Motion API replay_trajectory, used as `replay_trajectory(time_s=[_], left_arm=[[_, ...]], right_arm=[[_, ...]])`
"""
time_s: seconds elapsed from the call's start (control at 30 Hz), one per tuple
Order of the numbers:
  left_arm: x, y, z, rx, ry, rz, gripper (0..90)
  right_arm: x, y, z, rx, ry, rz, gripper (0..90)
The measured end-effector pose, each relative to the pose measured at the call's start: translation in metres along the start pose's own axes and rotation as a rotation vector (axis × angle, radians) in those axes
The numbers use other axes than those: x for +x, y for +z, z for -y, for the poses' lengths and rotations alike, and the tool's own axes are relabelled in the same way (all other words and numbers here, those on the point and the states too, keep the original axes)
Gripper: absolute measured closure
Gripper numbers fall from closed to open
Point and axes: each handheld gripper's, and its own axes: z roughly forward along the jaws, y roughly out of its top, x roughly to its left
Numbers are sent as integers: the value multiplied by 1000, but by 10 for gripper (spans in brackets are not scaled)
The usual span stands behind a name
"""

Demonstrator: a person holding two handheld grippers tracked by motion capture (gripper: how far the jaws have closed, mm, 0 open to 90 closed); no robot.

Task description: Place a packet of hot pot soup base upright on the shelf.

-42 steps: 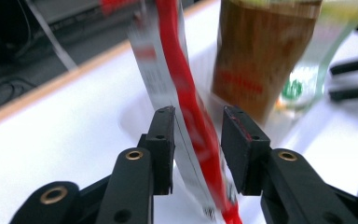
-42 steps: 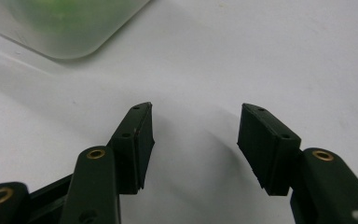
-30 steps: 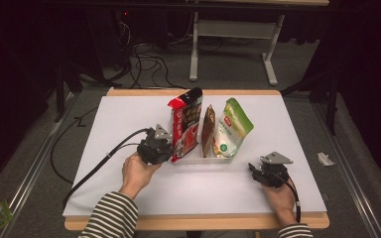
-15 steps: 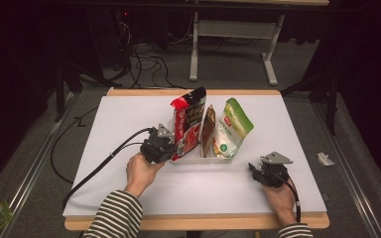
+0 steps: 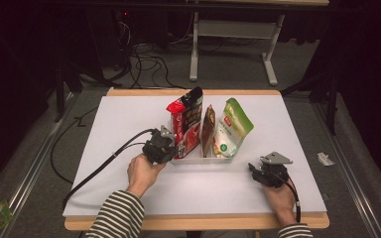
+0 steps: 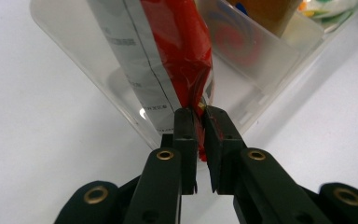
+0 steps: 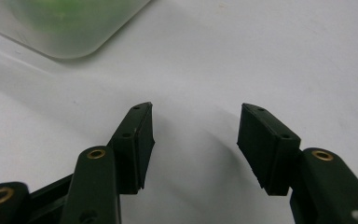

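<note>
Over on the left side of the white table (image 5: 129, 124), the left gripper (image 5: 171, 144) sits right up against the clear plastic bin (image 5: 198, 159), and its jaws have just been closing in on the red pouch (image 5: 186, 124). From the left gripper view you can see the pads pinching the bottom edge of that red pouch (image 6: 182, 51), with only a thin sliver of red film between them, so it's clamped on the pouch. The pouch stands in the leftmost slot of the bin (image 6: 74, 60), leaning a bit toward the back of the table, its silver printed side facing the outer wall of the bin.

Next slot over holds a brown pouch (image 5: 208, 130), and the right end has a green and white pouch (image 5: 230, 129) tilting to the right. All three stick up well above the rim.

The right gripper (image 5: 254, 168) rests on the table near the front right, well apart from the bin, held by the person's hand (image 5: 283, 201). In the right gripper view its jaws are spread wide with nothing but bare table between them, and a blurry corner of the bin with green behind it (image 7: 70, 28) shows at the top left.

Striped sleeves (image 5: 116, 218) come in from the bottom edge, and a black cable (image 5: 104, 163) trails off the left gripper across the table.
</note>
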Motion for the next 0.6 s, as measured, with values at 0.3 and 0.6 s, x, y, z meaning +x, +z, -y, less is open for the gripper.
replay_trajectory(time_s=[0.3,0.6], left_arm=[[-4,-3,7,-16,14,13,738],[2,-28,22,-172,-10,26,653]], right_arm=[[-1,0,0,4,4,-8,460],[-5,1,-1,10,29,-32,467]])
